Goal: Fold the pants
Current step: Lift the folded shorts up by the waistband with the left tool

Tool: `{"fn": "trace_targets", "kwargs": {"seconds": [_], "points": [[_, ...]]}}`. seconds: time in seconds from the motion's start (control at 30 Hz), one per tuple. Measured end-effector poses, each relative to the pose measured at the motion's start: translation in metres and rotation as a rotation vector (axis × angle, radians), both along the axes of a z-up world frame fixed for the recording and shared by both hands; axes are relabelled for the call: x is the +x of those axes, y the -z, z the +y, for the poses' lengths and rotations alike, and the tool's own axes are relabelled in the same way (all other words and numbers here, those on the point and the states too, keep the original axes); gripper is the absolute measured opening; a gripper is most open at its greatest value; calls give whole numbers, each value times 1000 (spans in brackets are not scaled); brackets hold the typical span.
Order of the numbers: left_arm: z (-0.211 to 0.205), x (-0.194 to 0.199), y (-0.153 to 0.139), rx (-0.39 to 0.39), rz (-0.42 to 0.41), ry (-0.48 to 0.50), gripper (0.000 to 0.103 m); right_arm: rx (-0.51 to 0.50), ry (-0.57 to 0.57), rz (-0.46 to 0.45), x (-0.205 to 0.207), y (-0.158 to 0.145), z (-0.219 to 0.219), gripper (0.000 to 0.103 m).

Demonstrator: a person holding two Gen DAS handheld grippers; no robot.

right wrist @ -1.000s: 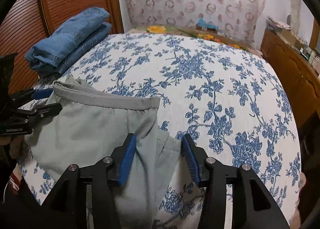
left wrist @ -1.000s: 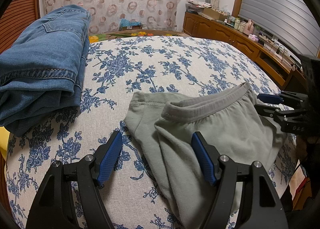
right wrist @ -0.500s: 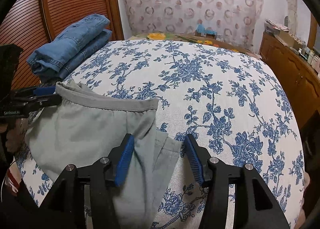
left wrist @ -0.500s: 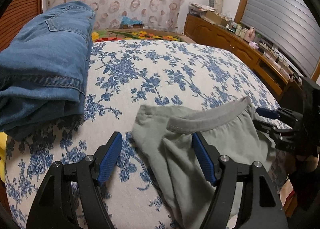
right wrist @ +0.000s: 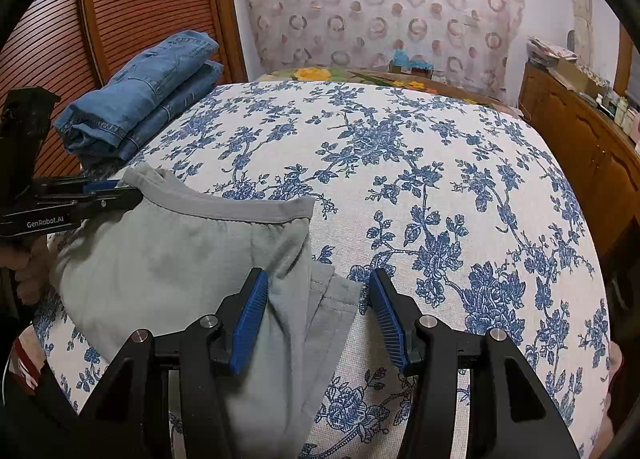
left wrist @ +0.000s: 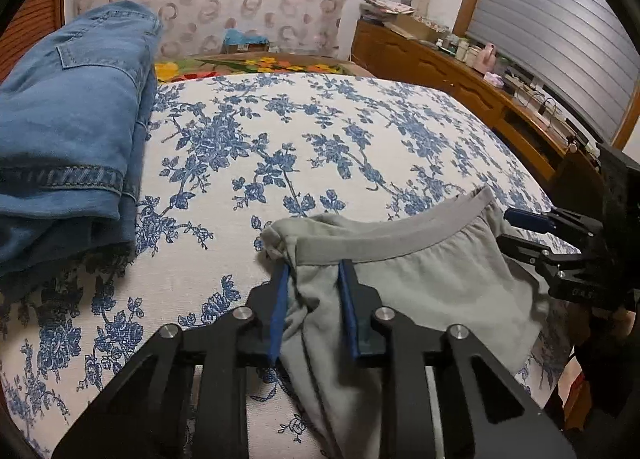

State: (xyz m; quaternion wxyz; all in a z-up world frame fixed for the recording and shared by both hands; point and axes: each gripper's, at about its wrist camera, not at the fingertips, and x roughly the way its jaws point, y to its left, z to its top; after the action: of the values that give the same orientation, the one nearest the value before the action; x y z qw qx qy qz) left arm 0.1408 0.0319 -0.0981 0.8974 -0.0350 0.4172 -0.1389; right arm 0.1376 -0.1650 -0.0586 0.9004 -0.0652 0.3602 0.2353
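1. The grey pants [left wrist: 420, 283] lie at the near edge of a bed [left wrist: 320, 147] covered in a white cloth with blue flowers. Their waistband [left wrist: 392, 233] faces the far side, and the legs hang off the near edge toward the cameras.
2. The left gripper [left wrist: 312, 279] is clenched on the pants. Its blue pads [left wrist: 278, 311] pinch a bunched ridge of cloth just below the left end of the waistband, and the fabric puckers up between them.
3. In the right wrist view the left gripper [right wrist: 120, 195] shows from the side at the waistband's left corner, its two fingers nearly together on the cloth.
4. The right gripper [right wrist: 316, 299] is released, jaws spread wide. It sits low over the right side of the pants, with one pad [right wrist: 250, 319] above the grey cloth and the other above the bedcover just beside a hemmed edge [right wrist: 336, 299]. Whether the pads touch the fabric, I cannot tell.
5. In the left wrist view the right gripper [left wrist: 520, 229] shows at the waistband's right end, its fingers apart and just beside the cloth.
6. A stack of folded jeans [right wrist: 144, 99] rests on the far left part of the bed, well apart from the pants.
7. Behind the bed hangs a curtain [right wrist: 380, 3] with a ring pattern. A wooden dresser [left wrist: 460, 71] with small items on top runs along the right wall.
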Motion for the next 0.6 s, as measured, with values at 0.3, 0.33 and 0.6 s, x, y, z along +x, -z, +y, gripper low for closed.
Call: {"fn": "trace_targets", "kwargs": {"seconds": [0.3, 0.33, 0.6], "points": [[-6, -21, -18, -7, -91, -14, 19, 16, 9, 2, -1, 0, -3, 55], [-7, -22, -19, -5, -96, -15, 19, 18, 11, 3, -1, 0, -3, 55], [-9, -31, -21, -1, -119, -21, 19, 3, 37, 4, -1, -1, -2, 55]]}}
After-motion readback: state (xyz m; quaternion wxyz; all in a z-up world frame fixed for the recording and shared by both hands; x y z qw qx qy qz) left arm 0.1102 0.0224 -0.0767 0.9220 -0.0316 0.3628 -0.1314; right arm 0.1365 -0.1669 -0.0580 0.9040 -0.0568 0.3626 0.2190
